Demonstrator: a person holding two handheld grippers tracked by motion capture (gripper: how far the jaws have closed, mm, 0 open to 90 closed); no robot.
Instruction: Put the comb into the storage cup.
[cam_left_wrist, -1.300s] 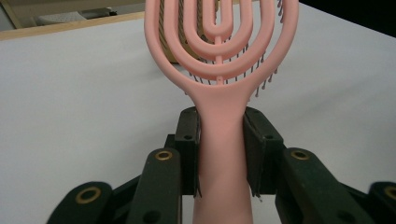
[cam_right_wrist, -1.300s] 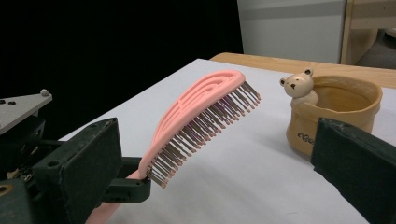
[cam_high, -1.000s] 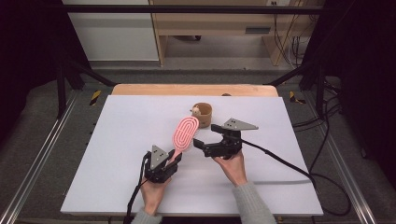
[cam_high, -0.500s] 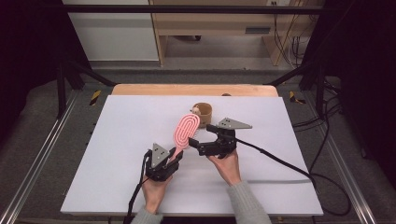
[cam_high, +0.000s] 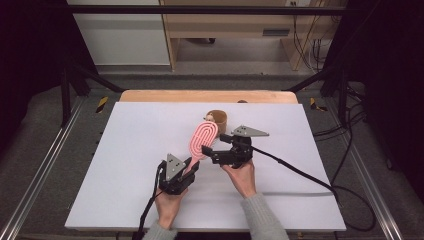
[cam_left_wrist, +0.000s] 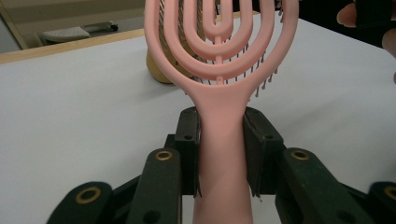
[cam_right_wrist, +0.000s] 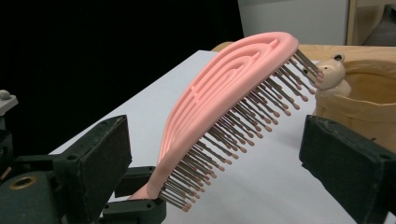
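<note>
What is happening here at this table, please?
A person works at a white table with a hand-held gripper in each hand. The left hand-held gripper is shut on the handle of a pink hairbrush and holds it up off the table. The right hand-held gripper is beside the brush head, jaws on either side of it without touching; they have just been closing a little. A tan cup with a small bear figure stands just behind the brush.
</note>
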